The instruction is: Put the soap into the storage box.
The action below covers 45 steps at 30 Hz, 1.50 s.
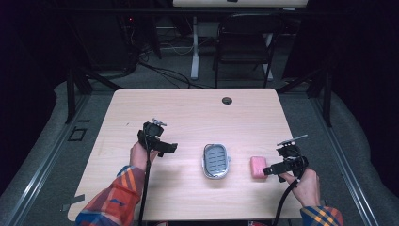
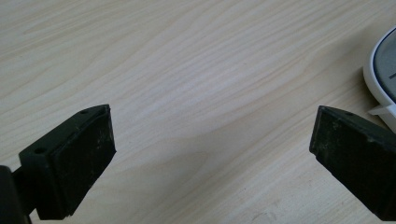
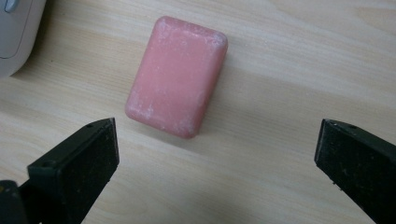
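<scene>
High view, items left to right: left gripper [image 1: 170, 148], jaws spread, nothing between them, at 9 o'clock of the soap dish [image 1: 215, 161]; pink soap bar [image 1: 258, 166] lying flat on the table [image 1: 188, 108], just beside the dish at its 3 o'clock; right gripper [image 1: 266, 171], jaws released wide, at 3 o'clock of the bar, apart from it. Handling, judged: bar rigid, light, likely slippery; grip across the long flat sides. Right gripper view adds whitish scuffing on the bar; left gripper view shows the dish's white rim at 3 o'clock.
</scene>
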Each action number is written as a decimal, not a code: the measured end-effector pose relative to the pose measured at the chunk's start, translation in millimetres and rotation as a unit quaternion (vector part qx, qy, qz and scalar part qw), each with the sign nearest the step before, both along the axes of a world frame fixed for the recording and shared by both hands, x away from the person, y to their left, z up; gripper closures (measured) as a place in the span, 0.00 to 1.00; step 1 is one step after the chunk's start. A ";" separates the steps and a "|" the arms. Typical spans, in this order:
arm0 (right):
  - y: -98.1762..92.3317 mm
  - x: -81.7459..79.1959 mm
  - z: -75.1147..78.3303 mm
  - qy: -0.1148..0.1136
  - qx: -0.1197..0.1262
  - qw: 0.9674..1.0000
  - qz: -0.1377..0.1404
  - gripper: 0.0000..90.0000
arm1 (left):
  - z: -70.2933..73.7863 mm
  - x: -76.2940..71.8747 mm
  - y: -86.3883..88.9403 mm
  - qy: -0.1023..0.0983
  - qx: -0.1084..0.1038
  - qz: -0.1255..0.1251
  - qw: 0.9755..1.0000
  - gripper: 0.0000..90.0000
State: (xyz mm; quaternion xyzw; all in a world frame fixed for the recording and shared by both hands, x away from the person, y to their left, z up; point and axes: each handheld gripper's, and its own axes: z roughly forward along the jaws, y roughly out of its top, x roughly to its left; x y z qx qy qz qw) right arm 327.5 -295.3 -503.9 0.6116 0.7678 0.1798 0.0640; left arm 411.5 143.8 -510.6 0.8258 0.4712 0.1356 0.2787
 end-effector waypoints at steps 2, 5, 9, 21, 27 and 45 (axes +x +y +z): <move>3.6 2.6 1.2 0.002 -0.002 1.000 0.004 0.00 | 0.1 -0.1 -0.1 0.000 0.000 0.000 1.000 0.00; 5.4 4.5 1.5 0.004 -0.001 1.000 0.005 0.00 | 0.1 -0.1 -0.3 -0.001 0.000 0.000 1.000 0.00; 10.8 9.0 0.7 0.002 -0.002 1.000 -0.001 0.00 | -0.1 0.0 -0.5 0.000 0.000 0.000 1.000 0.00; 27.3 27.4 -11.7 0.024 -0.003 1.000 -0.004 0.00 | -0.1 -0.1 -0.7 -0.001 0.000 -0.002 1.000 0.00; 31.4 37.0 -18.0 0.040 -0.002 0.999 -0.002 0.00 | 0.0 -0.3 -1.0 0.000 0.001 -0.003 1.000 0.00; 44.3 49.3 -32.6 0.063 -0.024 0.998 0.001 0.19 | -0.4 -0.2 -1.8 0.002 0.004 -0.006 1.000 0.00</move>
